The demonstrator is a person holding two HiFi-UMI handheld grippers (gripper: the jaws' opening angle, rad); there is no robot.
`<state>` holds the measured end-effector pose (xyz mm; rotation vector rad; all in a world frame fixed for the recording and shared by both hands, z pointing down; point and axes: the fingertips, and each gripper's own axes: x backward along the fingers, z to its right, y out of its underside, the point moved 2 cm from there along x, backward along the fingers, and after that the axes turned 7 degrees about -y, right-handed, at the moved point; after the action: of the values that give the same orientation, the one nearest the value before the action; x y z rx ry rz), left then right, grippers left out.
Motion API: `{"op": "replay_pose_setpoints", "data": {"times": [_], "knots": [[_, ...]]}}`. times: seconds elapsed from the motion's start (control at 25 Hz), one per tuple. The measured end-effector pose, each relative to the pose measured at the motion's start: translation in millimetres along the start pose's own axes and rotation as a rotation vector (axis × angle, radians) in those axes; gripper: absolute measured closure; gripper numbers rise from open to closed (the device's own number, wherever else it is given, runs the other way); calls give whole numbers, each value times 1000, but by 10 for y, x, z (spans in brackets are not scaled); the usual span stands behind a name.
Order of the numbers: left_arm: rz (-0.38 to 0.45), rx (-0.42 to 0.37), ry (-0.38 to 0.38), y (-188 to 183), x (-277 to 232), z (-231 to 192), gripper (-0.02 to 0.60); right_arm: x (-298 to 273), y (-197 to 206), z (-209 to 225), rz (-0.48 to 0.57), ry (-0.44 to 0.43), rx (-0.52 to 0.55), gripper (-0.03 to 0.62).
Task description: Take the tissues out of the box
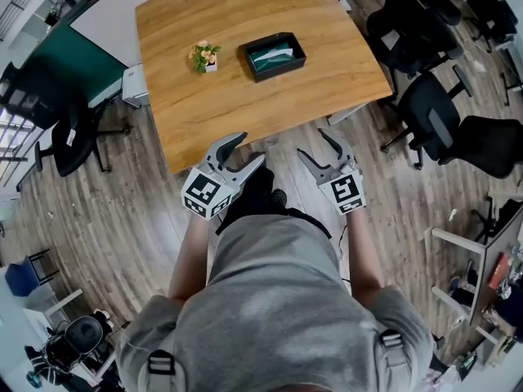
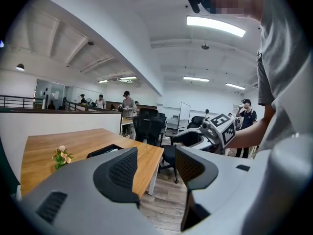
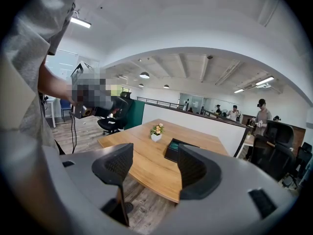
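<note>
At the far left a black chair (image 1: 69,141) stood on the plank floor (image 1: 122,219), below a green panel (image 1: 69,55). The table (image 1: 229,113), pale wood with a curved near edge, filled the upper middle of the head view. On it a small flower pot (image 1: 204,56) sat left of centre. To its right and apart from it, the dark open box (image 1: 272,55) lay flat with the tissues (image 1: 274,53) inside, well back from the near edge.

Both grippers hung short of that edge, over the floor on the person's side. The left gripper (image 1: 249,149) had its jaws spread wide with nothing between them. Its own view showed only the table corner and floor through the gap. The right gripper (image 1: 314,144) also stood wide open and empty, with the box showing far beyond its gap.

In the gripper views a white half-wall (image 3: 195,124) ran behind the table, with people standing past it.

To the right, black office chairs (image 1: 433,113) crowded near the table's right edge, and a shelf unit (image 1: 482,284) stood at the far right. Open floor lay between the person and the near edge, and ran on along the table's left side toward the lone chair.
</note>
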<state>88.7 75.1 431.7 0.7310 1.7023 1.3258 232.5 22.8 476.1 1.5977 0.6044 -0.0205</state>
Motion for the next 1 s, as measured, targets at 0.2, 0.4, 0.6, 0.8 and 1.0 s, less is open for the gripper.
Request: {"op": "replay_pose_setpoints", "data": {"times": [0.2,0.4,0.6,0.8,1.0], "knots": [[-4,-5,-1,-70,-170,-159,337,-122,-20,232,-9,5,-15,304],[-5,-3,1,-160,-402,-431,337,-344,-84,513,-1,-2,-6,304],[-7,2,6,-247,-711,-773,337,-651,-118,820,-14,-15,-5,304],[-23,10,29,-278,-1018,-1045,337,-939,-152,1119,-34,-20,12,304],[-27,10,50,-345,-1258,-1277,337,-1184,-170,1334,-41,-20,2,304]]}}
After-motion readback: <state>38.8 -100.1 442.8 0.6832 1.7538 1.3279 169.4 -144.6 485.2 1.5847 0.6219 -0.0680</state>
